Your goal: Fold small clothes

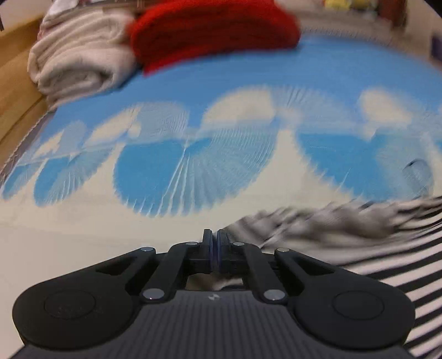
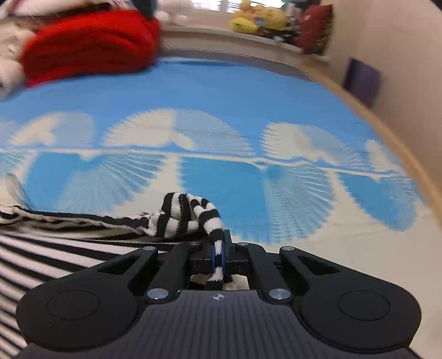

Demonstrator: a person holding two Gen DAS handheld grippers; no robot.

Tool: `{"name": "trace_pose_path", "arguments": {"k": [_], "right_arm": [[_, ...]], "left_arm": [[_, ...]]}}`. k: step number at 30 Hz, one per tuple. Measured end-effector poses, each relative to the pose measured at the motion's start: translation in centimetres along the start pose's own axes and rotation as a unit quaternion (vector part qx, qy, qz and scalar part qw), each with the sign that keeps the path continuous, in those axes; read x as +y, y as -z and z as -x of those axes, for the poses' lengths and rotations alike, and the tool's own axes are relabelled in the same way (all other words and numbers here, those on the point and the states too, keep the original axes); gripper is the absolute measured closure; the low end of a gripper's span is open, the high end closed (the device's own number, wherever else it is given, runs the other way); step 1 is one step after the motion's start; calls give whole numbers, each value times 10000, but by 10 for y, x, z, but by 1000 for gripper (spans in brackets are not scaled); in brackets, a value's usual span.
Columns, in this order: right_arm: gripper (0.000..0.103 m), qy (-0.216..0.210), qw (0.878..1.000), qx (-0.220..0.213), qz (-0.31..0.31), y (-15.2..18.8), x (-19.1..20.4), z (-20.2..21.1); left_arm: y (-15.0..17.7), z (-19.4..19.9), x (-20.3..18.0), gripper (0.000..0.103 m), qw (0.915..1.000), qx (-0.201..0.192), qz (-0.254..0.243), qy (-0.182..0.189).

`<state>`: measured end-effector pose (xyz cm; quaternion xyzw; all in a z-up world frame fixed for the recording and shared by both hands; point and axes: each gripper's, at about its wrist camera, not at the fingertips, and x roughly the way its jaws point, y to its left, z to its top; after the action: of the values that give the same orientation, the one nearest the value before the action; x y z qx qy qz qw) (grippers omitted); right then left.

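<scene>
A black-and-white striped garment (image 1: 373, 248) lies on the blue-and-cream patterned bed cover (image 1: 221, 82), blurred by motion in the left wrist view. My left gripper (image 1: 215, 243) is shut at the garment's left edge; a bit of cloth shows beneath the jaws, but whether it is pinched I cannot tell. In the right wrist view the same garment (image 2: 55, 248) spreads to the left. My right gripper (image 2: 218, 248) is shut on a bunched striped corner (image 2: 187, 215) of it, which rises above the jaws.
A folded red knit (image 1: 215, 33) and a rolled cream blanket (image 1: 80, 60) sit at the far end of the bed. Stuffed toys (image 2: 257, 19) line a shelf beyond. A wooden bed edge (image 2: 400, 138) and wall run along the right.
</scene>
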<state>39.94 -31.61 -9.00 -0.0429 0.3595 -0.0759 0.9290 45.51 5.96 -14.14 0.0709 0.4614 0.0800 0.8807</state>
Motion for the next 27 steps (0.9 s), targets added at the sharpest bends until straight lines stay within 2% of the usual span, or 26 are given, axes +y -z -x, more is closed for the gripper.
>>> {"name": "trace_pose_path", "arguments": {"k": [1, 3, 4, 5, 7, 9, 11, 14, 19, 22, 24, 26, 27], "right_arm": [[100, 70, 9998, 177, -17, 3, 1, -9], [99, -114, 9970, 729, -221, 11, 0, -28], [99, -181, 9961, 828, -252, 12, 1, -31], [96, -113, 9968, 775, -170, 11, 4, -29], [73, 21, 9983, 576, 49, 5, 9, -18], [64, -1, 9995, 327, 3, 0, 5, 0], [64, 9, 9998, 204, -83, -1, 0, 17], [59, 55, 9995, 47, -318, -2, -14, 47], [55, -119, 9979, -54, -640, 12, -26, 85], [54, -350, 9974, 179, -605, 33, -24, 102], [52, -640, 9950, 484, -595, 47, -22, 106], [51, -880, 9891, 1142, -297, 68, -15, 94], [51, -823, 9849, 1523, -30, 81, -11, 84]], "left_arm": [[1, -9, 4, 100, 9992, 308, 166, 168], [-3, -6, 16, 96, 9982, 290, 454, 268], [-8, -1, 22, 93, 9976, 284, 549, 298], [-13, 8, 27, 90, 9969, 229, 661, 359], [-23, 32, 36, 65, 9954, -2, 836, 475], [-30, 61, 39, 58, 9943, -357, 736, 677], [-28, 87, 35, 55, 9930, -594, 514, 879], [-21, 105, 26, 53, 9904, -647, 109, 1220], [4, 107, 7, 53, 9878, -415, -541, 1399], [18, 98, -1, 53, 9827, -112, -806, 1666], [29, 79, -6, 53, 9800, 301, -877, 1763], [40, 56, -10, 53, 9813, 675, -930, 1547], [46, 46, -12, 53, 9815, 834, -953, 1435]]}}
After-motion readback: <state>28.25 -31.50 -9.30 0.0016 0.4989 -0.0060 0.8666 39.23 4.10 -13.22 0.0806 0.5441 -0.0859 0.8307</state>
